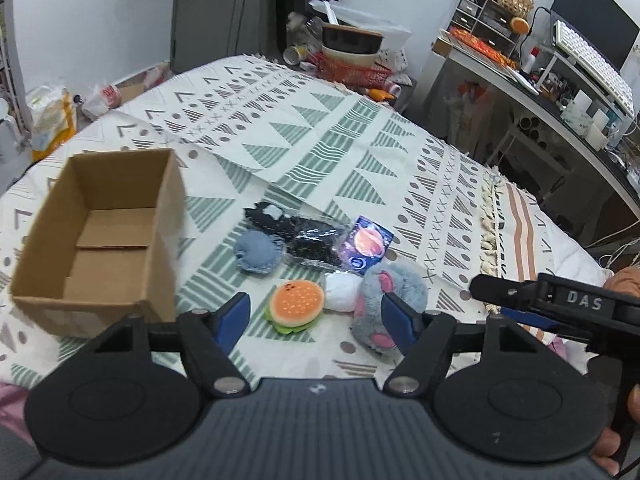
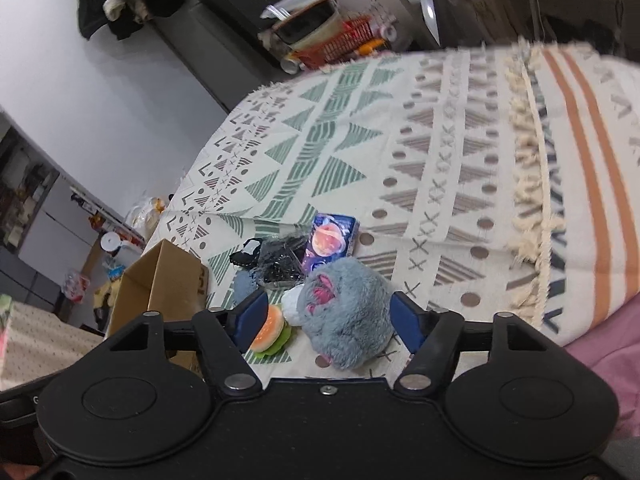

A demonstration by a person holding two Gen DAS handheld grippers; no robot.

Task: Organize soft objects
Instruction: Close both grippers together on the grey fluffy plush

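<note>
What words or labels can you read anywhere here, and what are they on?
"DAS": white letters on the right gripper.
Planet packet: has print, too small to read.
Box: dark marks on its side, too blurred to read.
Nothing else is readable.

grey plush mouse (image 2: 348,312), orange-bunned burger toy (image 1: 295,307), brown cardboard box (image 1: 100,236)

Bed (image 1: 320,128) under a patterned cloth, bearing a cardboard box (image 1: 100,236), burger toy (image 1: 295,307), grey plush (image 1: 380,304), white ball (image 1: 342,292), blue pad (image 1: 256,252), black packet (image 1: 308,240), planet pack (image 1: 368,246).
</note>
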